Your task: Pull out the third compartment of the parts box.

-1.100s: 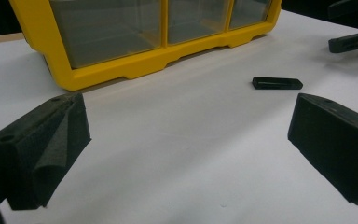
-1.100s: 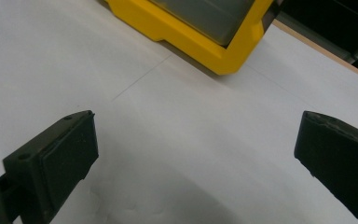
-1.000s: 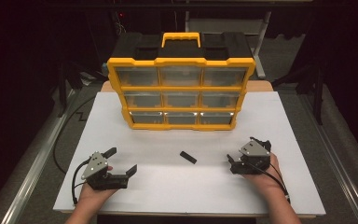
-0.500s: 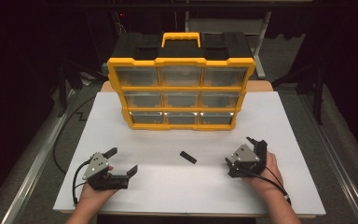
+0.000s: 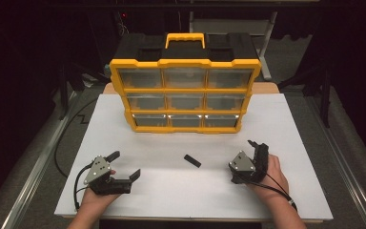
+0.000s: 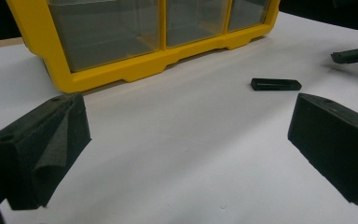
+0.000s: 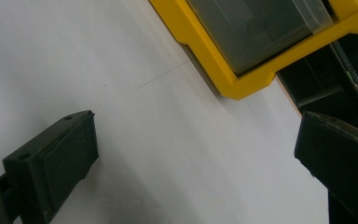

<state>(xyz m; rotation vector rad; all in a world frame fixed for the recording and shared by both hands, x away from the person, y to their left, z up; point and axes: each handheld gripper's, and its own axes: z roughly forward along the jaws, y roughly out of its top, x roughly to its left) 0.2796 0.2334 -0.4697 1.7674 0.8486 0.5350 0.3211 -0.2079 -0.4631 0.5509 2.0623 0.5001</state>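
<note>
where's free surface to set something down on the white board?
Bare: the strips left and right of the yellow drawer cabinet, and the band between its base and the small black part. The front edge of the white board between the left gripper and right gripper is free too. Crowded: the back middle.

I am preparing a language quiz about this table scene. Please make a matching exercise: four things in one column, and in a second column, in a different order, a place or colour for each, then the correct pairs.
Things
1. organizer
2. black bar
3. left gripper
4. right gripper

Descriptions
A. small and dark, lying flat on the white sheet between the two grippers
B. open, at the near right of the sheet
C. yellow frame with clear drawers, standing at the far side
D. open, at the near left of the sheet

Pairs: 1-C, 2-A, 3-D, 4-B
</note>
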